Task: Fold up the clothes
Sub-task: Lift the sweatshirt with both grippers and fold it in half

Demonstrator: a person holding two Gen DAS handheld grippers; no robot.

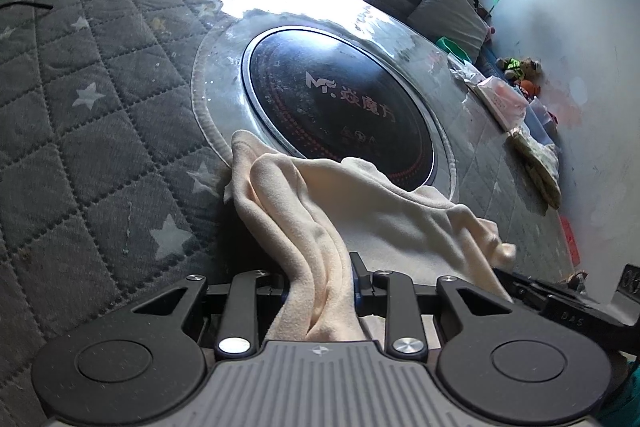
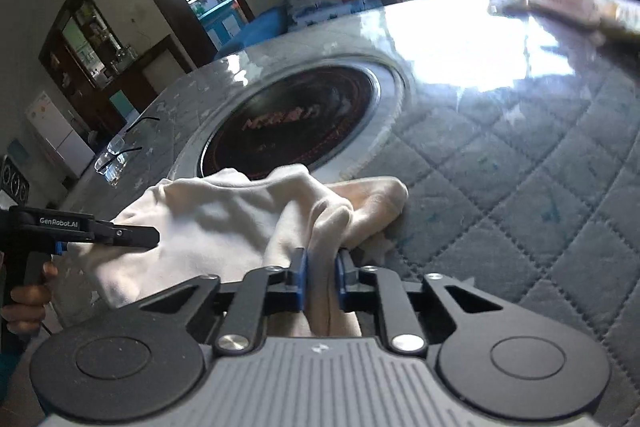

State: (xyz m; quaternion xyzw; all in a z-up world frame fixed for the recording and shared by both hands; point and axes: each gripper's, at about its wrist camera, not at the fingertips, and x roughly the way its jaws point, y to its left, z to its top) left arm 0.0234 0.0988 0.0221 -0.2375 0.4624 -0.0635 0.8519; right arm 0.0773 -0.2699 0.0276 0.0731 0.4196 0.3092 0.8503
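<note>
Currently both ends clamped: left gripper pinched on a bunched fold of the cream garment, right gripper squeezed on a bunch at the opposite end. Garment crumpled on the quilted table cover, far edge lapping the rim of the round black cooktop set in the table. Long axis running gripper to gripper, cloth slack and sagging between. Neither hand nearer, both already at the fabric. Probably next: pull apart sideways to tension and flatten before any fold. Glasses lying well to the left, clear of it.
</note>
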